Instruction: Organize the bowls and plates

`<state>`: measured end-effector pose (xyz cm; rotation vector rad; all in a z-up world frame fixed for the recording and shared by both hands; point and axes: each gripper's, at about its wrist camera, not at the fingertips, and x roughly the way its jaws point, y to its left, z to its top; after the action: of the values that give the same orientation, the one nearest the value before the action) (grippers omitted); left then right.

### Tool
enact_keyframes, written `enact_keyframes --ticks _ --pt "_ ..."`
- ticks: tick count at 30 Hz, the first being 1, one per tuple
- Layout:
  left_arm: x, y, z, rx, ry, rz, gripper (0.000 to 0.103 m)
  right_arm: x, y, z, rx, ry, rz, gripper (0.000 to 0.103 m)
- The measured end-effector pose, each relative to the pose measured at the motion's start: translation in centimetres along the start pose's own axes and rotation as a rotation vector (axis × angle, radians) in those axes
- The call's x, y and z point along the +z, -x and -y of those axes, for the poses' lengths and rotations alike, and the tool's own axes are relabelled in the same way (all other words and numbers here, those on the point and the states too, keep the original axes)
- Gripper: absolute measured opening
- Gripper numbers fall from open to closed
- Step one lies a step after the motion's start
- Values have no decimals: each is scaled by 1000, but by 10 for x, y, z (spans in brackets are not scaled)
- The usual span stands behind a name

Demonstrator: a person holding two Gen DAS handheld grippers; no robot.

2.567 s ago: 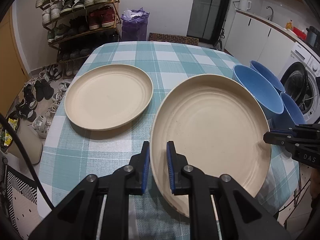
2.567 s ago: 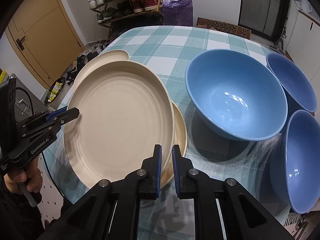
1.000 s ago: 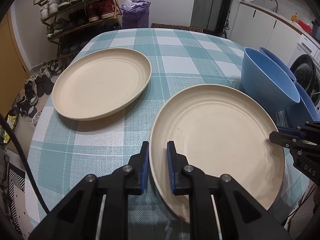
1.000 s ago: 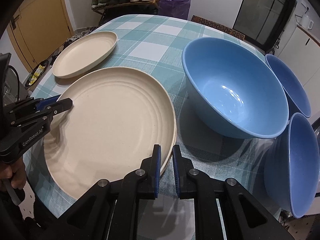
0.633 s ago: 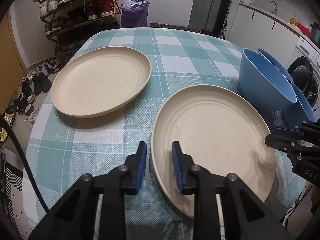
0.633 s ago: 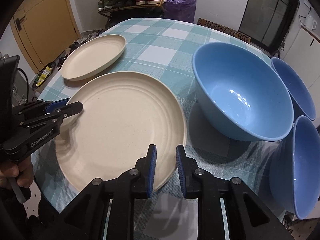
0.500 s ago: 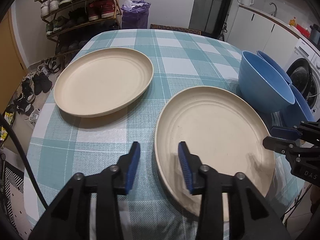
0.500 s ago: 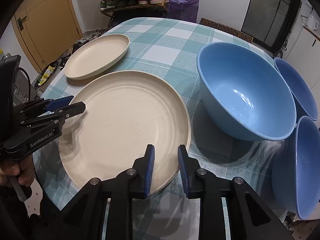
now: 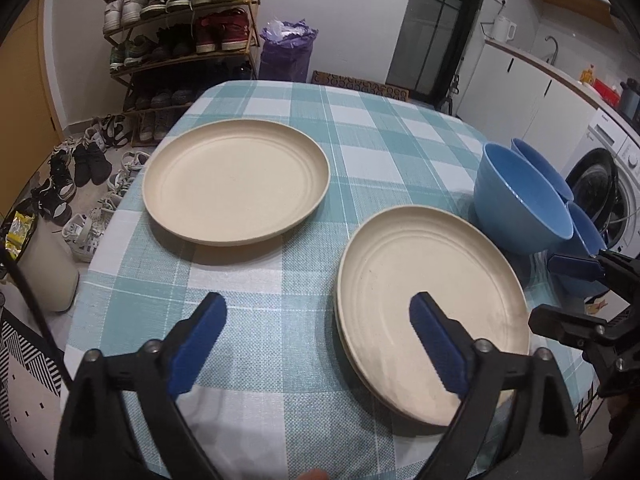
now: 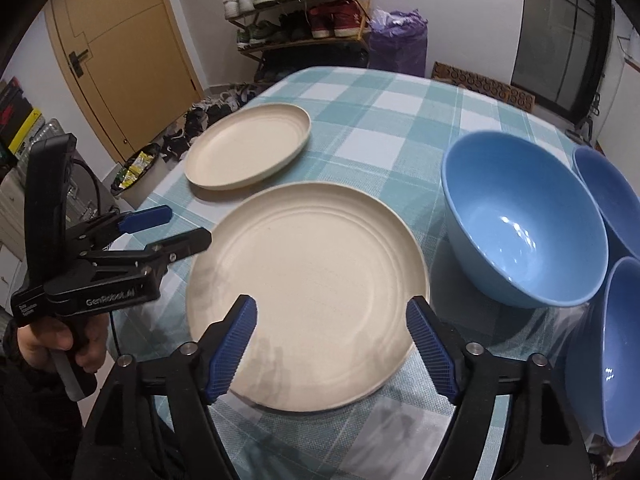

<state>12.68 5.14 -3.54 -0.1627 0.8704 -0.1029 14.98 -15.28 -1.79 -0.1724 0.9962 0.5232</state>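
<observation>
Two cream plates lie stacked (image 9: 428, 300) (image 10: 308, 272) on the checked table (image 9: 304, 128), beside a large blue bowl (image 9: 520, 204) (image 10: 520, 216). A lone cream plate (image 9: 236, 182) (image 10: 248, 148) sits farther back on the left. My left gripper (image 9: 316, 312) (image 10: 180, 226) hovers over the stack's left rim with its jaws opening and its pads off the plate. My right gripper (image 10: 331, 312) (image 9: 552, 292) hangs above the stack's near rim, jaws also opening and gripping nothing. Two more blue bowls (image 10: 612, 196) (image 10: 616, 344) stand at the right edge.
A shoe rack (image 9: 180, 20) and a purple bag (image 9: 286, 54) stand beyond the table's far end. The washing machine (image 9: 612, 184) is close behind the bowls. A person's hand (image 10: 60, 336) holds the left gripper's handle. The table's near edge curves just under both grippers.
Both grippers held the top plate by opposite rims, lowered it onto the other plate, then let go. Their jaws have spread wide and both have pulled back and up.
</observation>
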Motion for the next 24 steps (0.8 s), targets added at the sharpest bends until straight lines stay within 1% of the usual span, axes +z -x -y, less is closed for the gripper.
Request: enact_keyframes --ticks 1,2,3,5,7,15,24 --pt "1 1 -1 0 5 2 99 2 2 -2 4 4 12 85" --pt "2 3 -2 0 11 4 100 4 5 -3 4 6 26 87" --pt "3 4 -3 -1 13 7 103 6 7 -4 -3 4 43 93" --pt "5 8 -5 1 12 19 103 9 13 -6 -10 6 81 101" --pt "7 11 -6 6 15 26 103 13 18 -6 -15 4 108 102" --pt "14 30 -15 22 26 72 103 24 34 -5 -7 -15 155 102" --pt "30 57 -19 31 16 135 103 48 64 -10 8 -16 222 102"
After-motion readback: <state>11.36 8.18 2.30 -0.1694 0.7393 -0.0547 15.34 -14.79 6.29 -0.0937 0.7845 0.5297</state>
